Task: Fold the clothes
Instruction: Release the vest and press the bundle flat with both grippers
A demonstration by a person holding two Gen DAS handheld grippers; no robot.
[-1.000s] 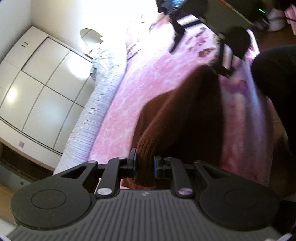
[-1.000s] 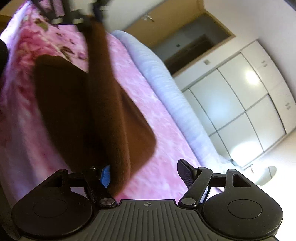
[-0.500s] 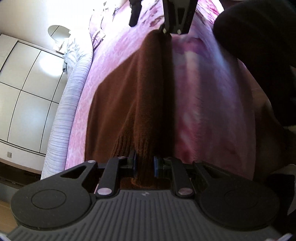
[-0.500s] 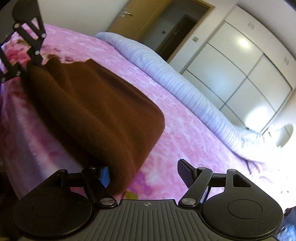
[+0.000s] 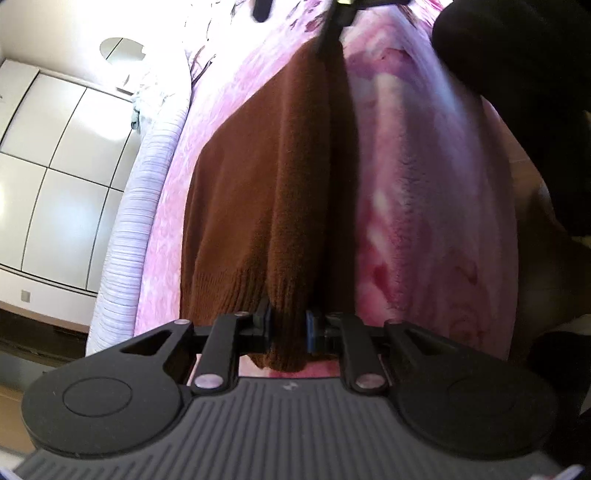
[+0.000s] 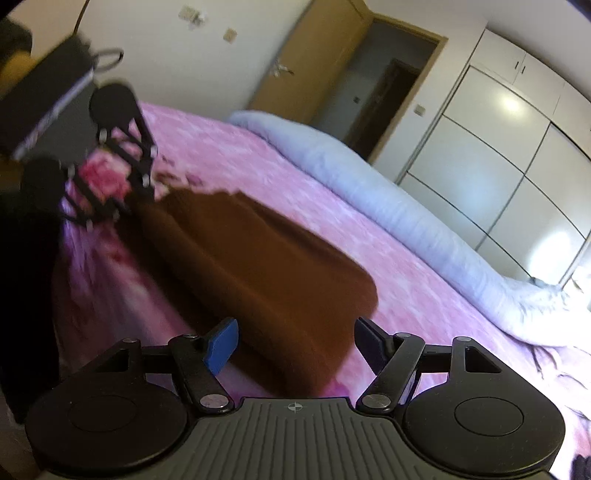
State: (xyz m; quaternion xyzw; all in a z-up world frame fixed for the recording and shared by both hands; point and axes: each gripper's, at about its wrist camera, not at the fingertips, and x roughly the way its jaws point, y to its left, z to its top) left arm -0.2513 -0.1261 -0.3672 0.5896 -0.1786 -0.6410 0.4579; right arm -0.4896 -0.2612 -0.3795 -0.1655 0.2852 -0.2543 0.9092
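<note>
A brown knitted sweater (image 5: 258, 192) lies folded lengthwise on the pink floral bedspread (image 5: 424, 206). My left gripper (image 5: 288, 326) is shut on its ribbed hem, which bunches between the blue pads. The right gripper (image 5: 332, 26) shows at the top of this view, by the sweater's far end. In the right wrist view the sweater (image 6: 266, 266) stretches away across the bedspread (image 6: 424, 295). My right gripper (image 6: 295, 343) stands open just above its near end, pads clear of the cloth. The left gripper (image 6: 129, 199) holds the far end.
A rolled pale striped duvet (image 5: 136, 221) (image 6: 369, 184) runs along the bed's far side. White wardrobe doors (image 6: 498, 155) (image 5: 55, 166) stand behind it, with a wooden door (image 6: 314, 66) beyond. A person's dark sleeve (image 5: 517, 74) hangs over the bed's near edge.
The sweater hung between the grippers and now lies flat on the bed. My left gripper came down with the hem. The right gripper rolled and lifted, and the cloth left its left finger.
</note>
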